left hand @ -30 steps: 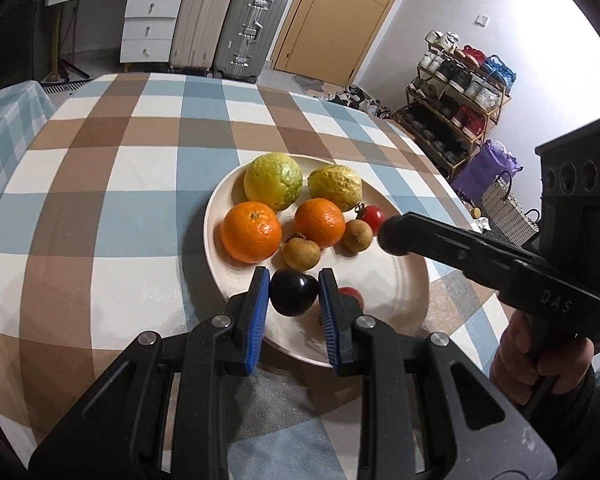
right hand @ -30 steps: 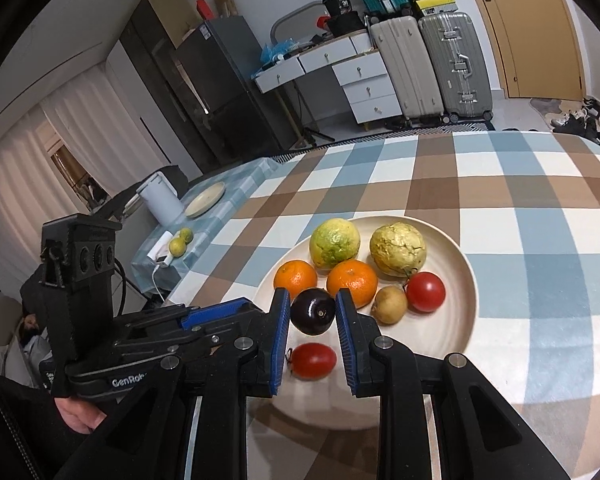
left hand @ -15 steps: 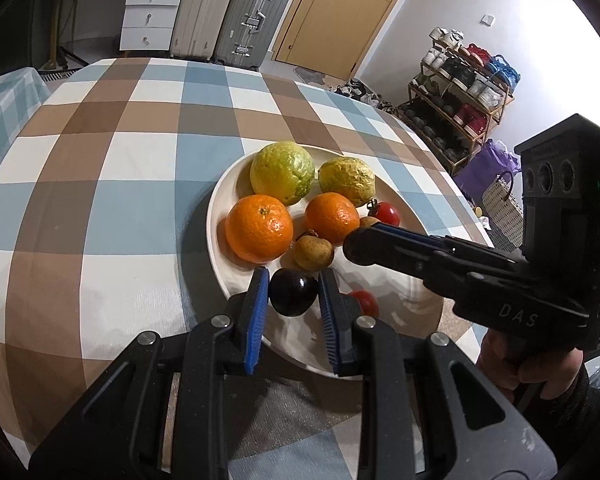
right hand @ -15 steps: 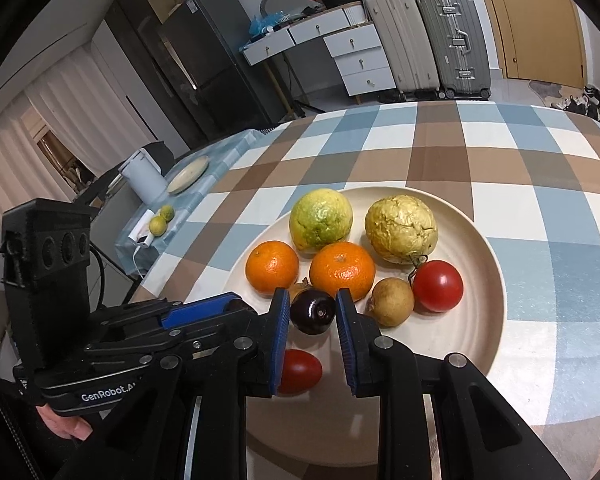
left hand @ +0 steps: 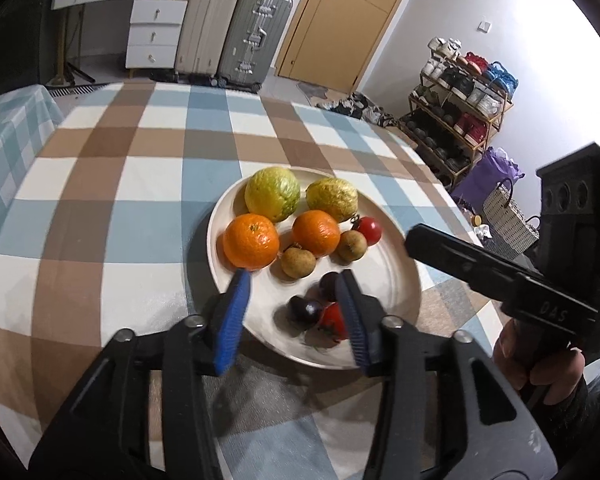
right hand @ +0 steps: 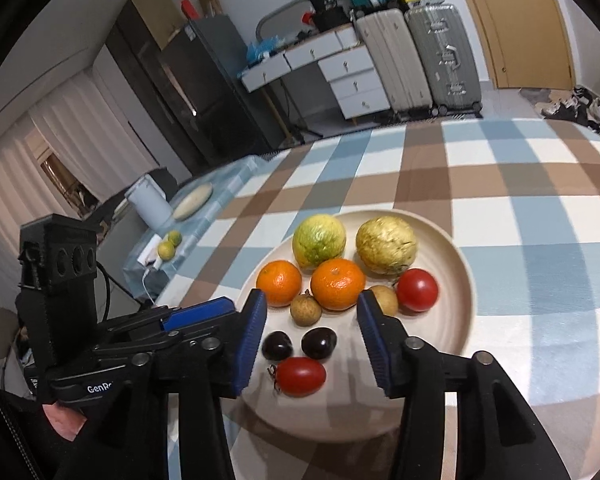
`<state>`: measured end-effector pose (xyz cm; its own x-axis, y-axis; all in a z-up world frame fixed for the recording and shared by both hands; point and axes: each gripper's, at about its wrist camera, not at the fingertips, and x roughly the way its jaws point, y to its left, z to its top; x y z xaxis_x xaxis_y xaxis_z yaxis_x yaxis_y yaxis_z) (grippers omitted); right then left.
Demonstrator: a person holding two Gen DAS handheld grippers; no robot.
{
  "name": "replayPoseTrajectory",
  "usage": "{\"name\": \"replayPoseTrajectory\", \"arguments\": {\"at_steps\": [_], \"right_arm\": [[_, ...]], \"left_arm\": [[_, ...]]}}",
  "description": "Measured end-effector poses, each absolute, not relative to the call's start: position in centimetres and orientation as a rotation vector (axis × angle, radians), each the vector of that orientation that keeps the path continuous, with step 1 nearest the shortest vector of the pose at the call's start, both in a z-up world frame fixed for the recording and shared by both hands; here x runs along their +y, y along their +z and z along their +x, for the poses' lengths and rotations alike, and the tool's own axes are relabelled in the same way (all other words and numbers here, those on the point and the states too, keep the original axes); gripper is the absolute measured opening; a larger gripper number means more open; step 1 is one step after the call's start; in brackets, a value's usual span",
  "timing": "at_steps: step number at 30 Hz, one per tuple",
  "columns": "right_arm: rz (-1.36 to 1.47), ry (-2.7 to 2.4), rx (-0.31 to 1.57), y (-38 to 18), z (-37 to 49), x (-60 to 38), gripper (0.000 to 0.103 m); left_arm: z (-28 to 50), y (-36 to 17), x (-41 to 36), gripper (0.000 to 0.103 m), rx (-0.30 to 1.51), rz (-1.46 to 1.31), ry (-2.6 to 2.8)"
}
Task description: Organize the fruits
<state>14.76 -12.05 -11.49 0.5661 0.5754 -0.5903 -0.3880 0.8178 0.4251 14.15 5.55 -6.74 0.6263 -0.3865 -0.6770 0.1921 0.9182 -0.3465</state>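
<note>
With both of my tools hanging over the near edge of the round cream-coloured plate (right hand: 458, 320), I judge that I am at the release step: my right gripper (right hand: 311, 336) has its blue-padded jaws spread wide with nothing between them, and my left gripper (left hand: 292, 312) is spread just as wide and equally empty. Two small dark purple plums lie on the plate, just ahead of my right tool's fingertips, the left dark plum (right hand: 277, 345) and the right dark plum (right hand: 319, 343) side by side and almost touching. Directly below them, nearer to me, sits the oblong red cherry tomato (right hand: 300, 375). Beyond the fingertips come two small brown longans (right hand: 306, 309), then two oranges (right hand: 279, 282), with the green-yellow guava (right hand: 318, 240) and the wrinkled yellow passion fruit (right hand: 386, 245) farthest off; a round red tomato (right hand: 417, 290) rests to the right of my right-hand pad. Everything appears grouped in like pairs on the plate, which stands on the blue, brown and white checked tablecloth (right hand: 520, 184). My next move, I judge, calls for lifting both tools straight up and back without nudging the plums, which would roll easily, then checking whether any fruit remains off the plate.
</note>
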Motion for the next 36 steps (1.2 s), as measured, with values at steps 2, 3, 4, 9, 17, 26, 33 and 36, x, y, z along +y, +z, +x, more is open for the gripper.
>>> {"name": "replayPoseTrajectory", "arguments": {"at_steps": [2,3,4,9,17,26,33,36], "right_arm": [[0.267,0.557,0.752,-10.7,13.8,-12.9,0.056],[0.272,0.551,0.738,-10.3,13.4,-13.2,0.064],[0.279,0.548,0.719,-9.9,12.9,-13.5,0.067],[0.275,0.536,0.648,-8.1,10.3,-14.7,0.083],[0.248,0.489,0.482,-5.1,5.8,-15.4,0.102],[0.198,0.441,0.338,-3.4,1.8,-15.7,0.103],[0.094,0.315,0.173,-3.8,-1.1,-16.0,0.103],[0.076,0.293,0.15,-4.7,-1.6,-16.3,0.103]], "left_arm": [[13.4,-5.9,5.5,0.058,0.808,-0.248,-0.326],[12.9,-5.4,5.5,0.061,0.793,-0.245,-0.308],[12.6,-5.0,5.5,0.062,0.779,-0.241,-0.288],[10.2,-2.4,5.3,0.082,0.704,-0.229,-0.247],[5.3,1.8,4.5,0.102,0.538,-0.16,-0.179],[0.6,4.4,3.9,0.102,0.373,-0.11,-0.131],[-2.0,4.2,3.8,0.102,0.305,-0.089,-0.077],[-2.3,3.5,3.7,0.102,0.313,-0.069,-0.076]]}}
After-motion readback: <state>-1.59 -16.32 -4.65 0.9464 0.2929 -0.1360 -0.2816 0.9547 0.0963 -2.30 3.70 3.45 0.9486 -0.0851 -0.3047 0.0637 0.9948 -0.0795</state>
